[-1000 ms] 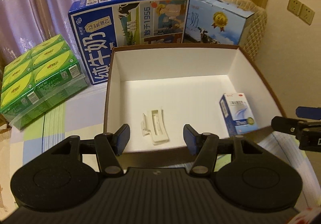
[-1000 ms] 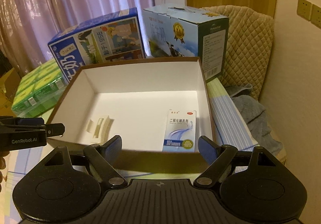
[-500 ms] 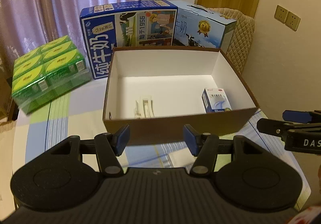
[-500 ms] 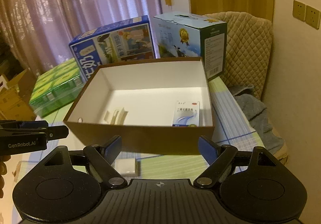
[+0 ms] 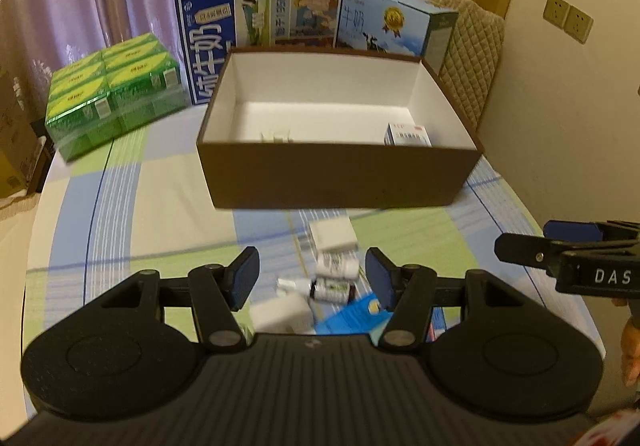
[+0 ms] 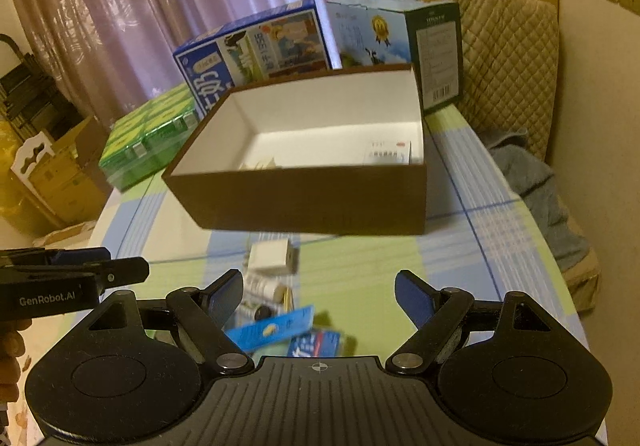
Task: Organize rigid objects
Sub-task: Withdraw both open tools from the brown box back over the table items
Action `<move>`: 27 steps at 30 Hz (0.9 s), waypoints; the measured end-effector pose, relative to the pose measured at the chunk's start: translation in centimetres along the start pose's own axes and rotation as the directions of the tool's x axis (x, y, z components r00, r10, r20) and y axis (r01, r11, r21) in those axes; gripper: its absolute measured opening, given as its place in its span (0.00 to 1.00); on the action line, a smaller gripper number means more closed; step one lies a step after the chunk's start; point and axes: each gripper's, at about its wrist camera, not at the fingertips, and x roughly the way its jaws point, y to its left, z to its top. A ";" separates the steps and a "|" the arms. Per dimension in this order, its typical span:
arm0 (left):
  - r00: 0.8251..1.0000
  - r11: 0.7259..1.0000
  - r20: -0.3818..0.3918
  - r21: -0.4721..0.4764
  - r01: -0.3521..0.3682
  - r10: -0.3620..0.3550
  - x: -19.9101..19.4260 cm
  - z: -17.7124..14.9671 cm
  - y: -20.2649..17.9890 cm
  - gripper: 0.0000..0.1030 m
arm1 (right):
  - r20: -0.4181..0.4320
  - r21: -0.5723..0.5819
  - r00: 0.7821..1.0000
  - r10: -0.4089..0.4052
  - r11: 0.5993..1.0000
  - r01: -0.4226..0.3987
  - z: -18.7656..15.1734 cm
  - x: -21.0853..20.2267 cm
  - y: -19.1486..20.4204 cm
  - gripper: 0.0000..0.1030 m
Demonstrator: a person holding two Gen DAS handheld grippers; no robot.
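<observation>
Both grippers, left (image 5: 308, 272) and right (image 6: 319, 294), hang spread and empty over the loose bottles (image 5: 334, 266) and packets (image 6: 276, 328) near the table's (image 5: 140, 214) front edge, probably picking what goes into the box (image 5: 340, 176) at mid-table next.

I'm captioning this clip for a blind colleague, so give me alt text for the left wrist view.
The open, empty left gripper hovers over a checked tablecloth above small bottles and a white box. Beyond stands an open brown box holding a medicine carton. Milk cartons line the back, and the right gripper enters at right.
</observation>
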 end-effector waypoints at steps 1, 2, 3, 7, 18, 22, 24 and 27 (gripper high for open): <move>1.000 1.000 -0.005 -0.003 -0.003 0.003 -0.1 -0.4 -0.2 0.53 | -0.005 0.001 1.000 0.006 1.000 -0.006 -0.2 -0.2 -0.1 0.78; 1.000 1.000 -0.011 -0.005 -0.005 0.005 -0.2 -0.8 -0.3 0.53 | -0.011 0.000 1.000 0.014 1.000 -0.014 -0.5 -0.3 -0.2 0.78; 1.000 1.000 -0.016 -0.008 -0.007 0.007 -0.4 -1.1 -0.5 0.53 | -0.016 -0.003 1.000 0.019 1.000 -0.019 -0.8 -0.5 -0.3 0.78; 0.999 1.000 -0.031 -0.020 -0.018 0.017 -1.0 -2.5 -0.8 0.53 | -0.033 -0.028 0.999 0.025 0.999 -0.026 -1.7 -0.9 -0.2 0.78; 0.997 0.998 -0.076 -0.046 -0.031 0.027 -1.8 -5.6 -1.2 0.53 | -0.100 -0.103 0.995 0.022 0.994 -0.032 -4.3 -1.1 0.2 0.78; 0.995 0.998 -0.098 -0.056 -0.038 0.033 -1.9 -6.7 -1.2 0.53 | -0.133 -0.113 0.991 0.017 0.993 -0.033 -5.0 -0.6 0.2 0.78; 0.993 0.997 -0.111 -0.061 -0.041 0.034 -1.8 -7.3 -1.2 0.53 | -0.149 -0.119 0.989 0.015 0.992 -0.033 -5.4 -0.3 0.2 0.78; 0.991 0.997 -0.130 -0.068 -0.047 0.038 -1.7 -8.2 -1.3 0.53 | -0.168 -0.123 0.986 0.011 0.992 -0.032 -5.9 0.0 0.1 0.78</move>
